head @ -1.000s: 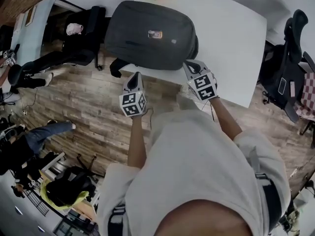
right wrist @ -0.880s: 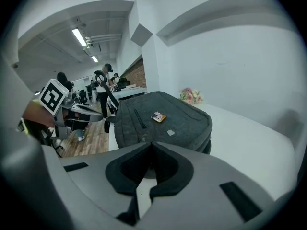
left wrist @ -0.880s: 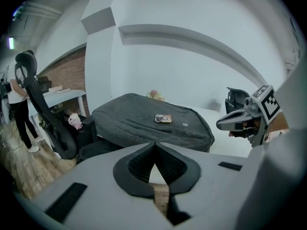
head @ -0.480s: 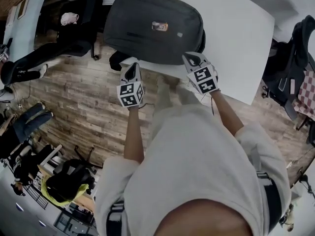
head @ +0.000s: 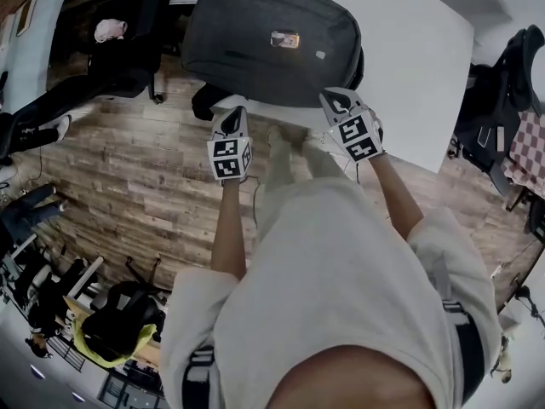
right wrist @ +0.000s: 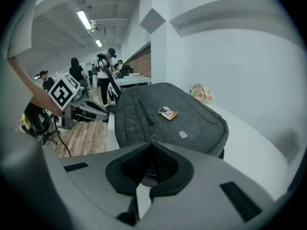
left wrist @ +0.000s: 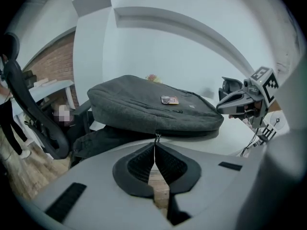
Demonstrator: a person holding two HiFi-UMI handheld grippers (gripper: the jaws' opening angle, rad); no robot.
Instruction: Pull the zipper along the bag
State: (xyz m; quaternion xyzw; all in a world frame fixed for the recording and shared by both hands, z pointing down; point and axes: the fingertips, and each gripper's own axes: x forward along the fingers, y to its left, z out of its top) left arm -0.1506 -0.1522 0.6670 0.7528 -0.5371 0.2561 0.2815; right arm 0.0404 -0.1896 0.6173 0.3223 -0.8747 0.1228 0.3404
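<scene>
Left gripper (left wrist: 155, 145) and right gripper (right wrist: 151, 146) are brought nearer the bag (head: 272, 45) than a second ago.
Both are held shut, empty; bag lies at twelve o'clock on table (head: 417, 58); zipper pull (left wrist: 156, 137) may be nudged aside unless jaws are parted.

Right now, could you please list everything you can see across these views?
backpack: one, dark grey, lying flat on the table
label: one, orange-tan, on top of the backpack
zipper pull: one, metal, at the backpack's near edge
table: one, white, under the backpack
flowers: one bunch, pink, at the table's far end
office chairs: at least two, black, on either side of the table
floor: one, brown wood planks, below
bystanders: several, dark clothes, in the background
left gripper: one, grey, jaws shut, tips close to the zipper pull
right gripper: one, grey, jaws shut, by the backpack's near corner
hoodie: one, white, on the person
</scene>
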